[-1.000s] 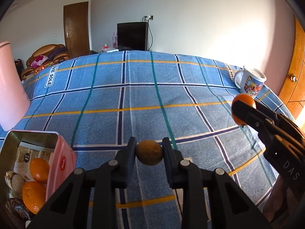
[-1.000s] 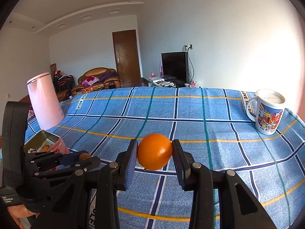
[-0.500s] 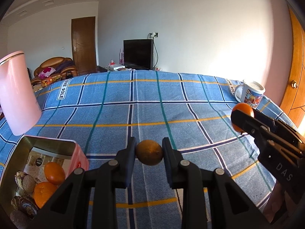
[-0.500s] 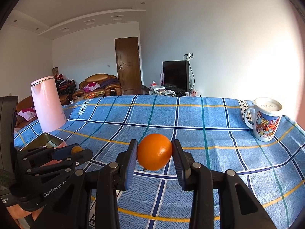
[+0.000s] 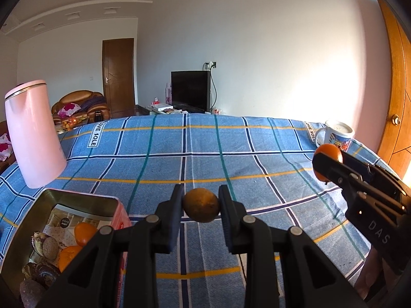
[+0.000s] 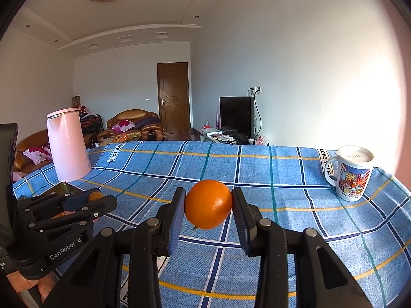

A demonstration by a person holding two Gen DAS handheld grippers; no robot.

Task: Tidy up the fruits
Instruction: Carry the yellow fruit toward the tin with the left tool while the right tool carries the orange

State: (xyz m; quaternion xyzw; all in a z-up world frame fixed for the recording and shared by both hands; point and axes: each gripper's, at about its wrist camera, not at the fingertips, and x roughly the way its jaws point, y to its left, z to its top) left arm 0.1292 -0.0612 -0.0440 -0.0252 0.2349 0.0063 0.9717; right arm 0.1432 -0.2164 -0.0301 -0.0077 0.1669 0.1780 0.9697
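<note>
My left gripper (image 5: 201, 205) is shut on a small brownish-yellow fruit (image 5: 201, 204), held above the blue checked cloth. Lower left of it stands an open pink tin (image 5: 77, 200) holding oranges (image 5: 83, 230) and several dark wrinkled fruits (image 5: 46, 246). My right gripper (image 6: 208, 208) is shut on a bright orange (image 6: 208, 207), also lifted off the cloth. In the left wrist view the right gripper (image 5: 327, 163) shows at the right edge with its orange (image 5: 330, 151). From the right wrist camera the left gripper (image 6: 96, 197) shows at the left, over the tin (image 6: 64, 187).
A tall pink jug (image 5: 33, 138) stands behind the tin at the left. A printed mug (image 6: 353, 175) sits near the cloth's far right corner. The blue checked cloth (image 5: 205, 148) stretches between them. A wooden door (image 5: 395, 102) is at the right.
Both cameras have tilted upward, showing more wall and ceiling. The left gripper has shifted so more of the tin shows. Both fruits stay clamped as before.
</note>
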